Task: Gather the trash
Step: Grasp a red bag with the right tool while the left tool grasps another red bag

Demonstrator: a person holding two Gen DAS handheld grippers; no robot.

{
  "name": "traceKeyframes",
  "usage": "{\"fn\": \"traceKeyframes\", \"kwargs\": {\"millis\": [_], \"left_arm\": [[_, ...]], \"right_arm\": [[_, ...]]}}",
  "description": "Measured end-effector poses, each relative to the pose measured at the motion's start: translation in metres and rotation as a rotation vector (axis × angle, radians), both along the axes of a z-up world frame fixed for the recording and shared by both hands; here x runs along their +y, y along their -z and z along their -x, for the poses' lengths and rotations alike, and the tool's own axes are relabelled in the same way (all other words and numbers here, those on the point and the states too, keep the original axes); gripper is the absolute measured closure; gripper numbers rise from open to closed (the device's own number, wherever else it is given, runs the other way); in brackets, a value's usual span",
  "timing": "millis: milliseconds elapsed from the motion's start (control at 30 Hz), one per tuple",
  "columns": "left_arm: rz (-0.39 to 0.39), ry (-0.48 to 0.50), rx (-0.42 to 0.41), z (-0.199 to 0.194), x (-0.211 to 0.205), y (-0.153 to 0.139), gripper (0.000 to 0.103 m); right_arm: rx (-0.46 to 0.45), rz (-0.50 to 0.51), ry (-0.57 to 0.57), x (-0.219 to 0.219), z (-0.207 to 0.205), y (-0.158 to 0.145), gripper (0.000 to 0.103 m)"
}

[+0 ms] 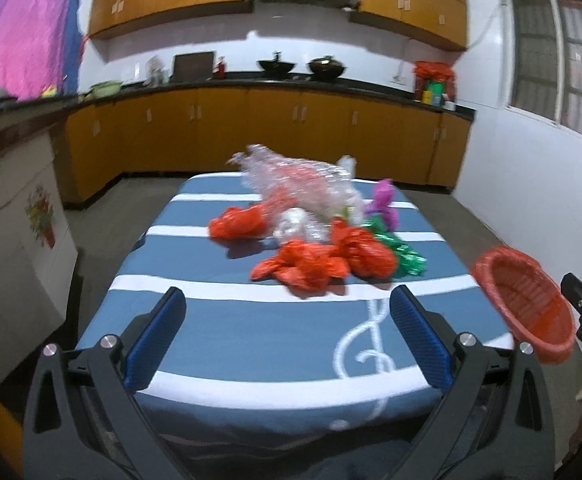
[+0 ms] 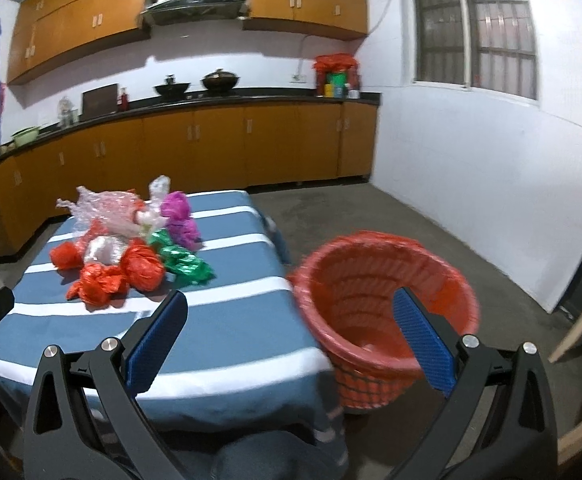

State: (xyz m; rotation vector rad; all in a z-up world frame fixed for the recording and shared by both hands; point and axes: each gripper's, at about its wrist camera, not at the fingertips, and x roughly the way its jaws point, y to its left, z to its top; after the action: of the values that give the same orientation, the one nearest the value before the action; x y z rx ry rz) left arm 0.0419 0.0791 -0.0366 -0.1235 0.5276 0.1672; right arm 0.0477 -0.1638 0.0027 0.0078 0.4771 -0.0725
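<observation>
Red plastic bags (image 1: pixel 323 260), crumpled into balls, lie in a heap near the middle of the worktop (image 1: pixel 251 328), which is covered with a blue cloth with white stripes; among them are clear crinkled plastic wrap (image 1: pixel 303 184), green shiny foil (image 1: pixel 403 256) and a purple wrapper (image 1: pixel 385 202), all touching or just beside one another. By my judgement the task has hardly begun: the whole heap is on the cloth, and the red basket (image 2: pixel 387 312), lined with a red bag, stands on the floor just beside the right edge of the worktop and looks almost empty, with perhaps one small pale scrap at its bottom, which I cannot make out well. The left gripper (image 1: pixel 289 336) hovers over the near part of the worktop with its jaws spread wide and nothing between them, pointing at the heap but well apart from it. The right gripper (image 2: pixel 291 344) is also spread wide and holds nothing; it is above the near right corner of the worktop and the basket. So every piece of trash is left to carry. Both views are blurred, so the number of pieces in the heap is uncertain, and what lies under the clear wrap is hidden. The basket's foot is cut off by the right gripper's finger.
</observation>
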Motion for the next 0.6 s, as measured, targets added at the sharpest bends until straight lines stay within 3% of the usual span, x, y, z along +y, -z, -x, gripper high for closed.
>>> {"fn": "traceKeyframes", "kwargs": {"millis": [233, 500, 600], "left_arm": [[0.002, -0.088, -0.002, -0.021, 0.041, 0.003, 0.004], [0.003, -0.190, 0.006, -0.049, 0.079, 0.015, 0.004], [0.001, -0.206, 0.025, -0.056, 0.086, 0.021, 0.004]], "right_arm": [[0.027, -0.001, -0.159, 0.048, -0.061, 0.009, 0.003], [0.165, 0.020, -0.287, 0.103, -0.138, 0.046, 0.029], [0.202, 0.024, -0.312, 0.117, -0.157, 0.058, 0.031]]}}
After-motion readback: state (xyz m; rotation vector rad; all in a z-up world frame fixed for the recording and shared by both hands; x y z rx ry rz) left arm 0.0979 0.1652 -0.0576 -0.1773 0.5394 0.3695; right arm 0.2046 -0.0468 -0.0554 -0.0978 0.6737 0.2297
